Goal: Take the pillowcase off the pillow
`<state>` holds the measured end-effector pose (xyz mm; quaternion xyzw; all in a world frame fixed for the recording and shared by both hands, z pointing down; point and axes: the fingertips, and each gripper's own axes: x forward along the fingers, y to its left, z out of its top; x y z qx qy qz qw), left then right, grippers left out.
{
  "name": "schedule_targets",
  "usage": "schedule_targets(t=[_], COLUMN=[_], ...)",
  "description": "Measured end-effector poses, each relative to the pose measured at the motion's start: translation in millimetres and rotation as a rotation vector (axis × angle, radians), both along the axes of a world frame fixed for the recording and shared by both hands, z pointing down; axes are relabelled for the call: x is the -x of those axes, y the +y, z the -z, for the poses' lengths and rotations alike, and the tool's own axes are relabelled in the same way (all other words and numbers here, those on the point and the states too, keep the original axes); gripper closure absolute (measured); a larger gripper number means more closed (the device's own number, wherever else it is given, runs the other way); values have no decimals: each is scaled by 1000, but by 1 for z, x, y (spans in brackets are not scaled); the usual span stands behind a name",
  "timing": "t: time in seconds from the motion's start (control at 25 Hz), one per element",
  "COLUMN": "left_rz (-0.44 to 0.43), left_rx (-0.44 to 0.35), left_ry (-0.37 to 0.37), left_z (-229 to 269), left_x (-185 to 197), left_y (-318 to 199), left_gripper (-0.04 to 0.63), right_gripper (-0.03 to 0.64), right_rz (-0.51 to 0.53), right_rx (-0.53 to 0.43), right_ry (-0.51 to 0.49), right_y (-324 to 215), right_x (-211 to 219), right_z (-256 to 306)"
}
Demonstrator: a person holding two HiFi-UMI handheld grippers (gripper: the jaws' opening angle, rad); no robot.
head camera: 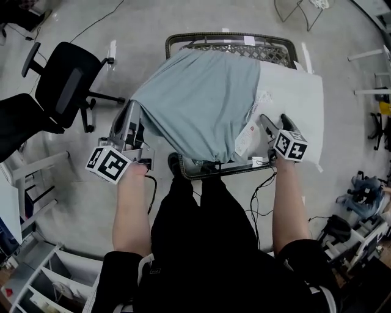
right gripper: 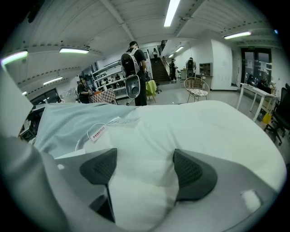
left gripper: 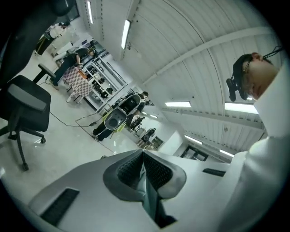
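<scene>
Your left gripper (head camera: 132,111) has its fingers pinched shut on the edge of the teal pillowcase (head camera: 201,92). Your right gripper (head camera: 267,122) has wide fingers clamping the white pillow (head camera: 293,92), which lies on the dark-framed chair (head camera: 183,40). Roughly a third of the pillow is bare, and the rest still needs peeling.

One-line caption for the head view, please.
Left gripper holds a corner of the teal pillowcase; right gripper clamps the half-bared white pillow.

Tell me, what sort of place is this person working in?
Probably a large lab or workshop hall rather than a home. An office chair stands on bare polished floor, equipment racks line the far side, and long strip lights run across the ceiling.
</scene>
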<state>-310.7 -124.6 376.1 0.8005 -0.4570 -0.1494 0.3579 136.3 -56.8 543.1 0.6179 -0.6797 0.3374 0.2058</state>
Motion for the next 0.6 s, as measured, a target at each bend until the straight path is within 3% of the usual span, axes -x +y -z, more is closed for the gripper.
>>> schedule_targets(t=[0.24, 0.44, 0.52, 0.6], left_rz=[9, -57, -82, -114], left_rx=[-63, -146, -170, -194], left_ry=[123, 178, 184, 132], left_z=[49, 108, 127, 134], left_x=[5, -6, -10, -18], left_y=[-1, -1, -2, -2], left_gripper=[588, 588, 588, 588], right_gripper=[201, 192, 192, 192], right_rz=[-28, -58, -61, -60], right_rx=[-9, -28, -34, -32], right_ry=[-20, -63, -88, -106], right_y=[0, -3, -5, -5], right_x=[-7, -12, -13, -14], right_z=[6, 16, 20, 21])
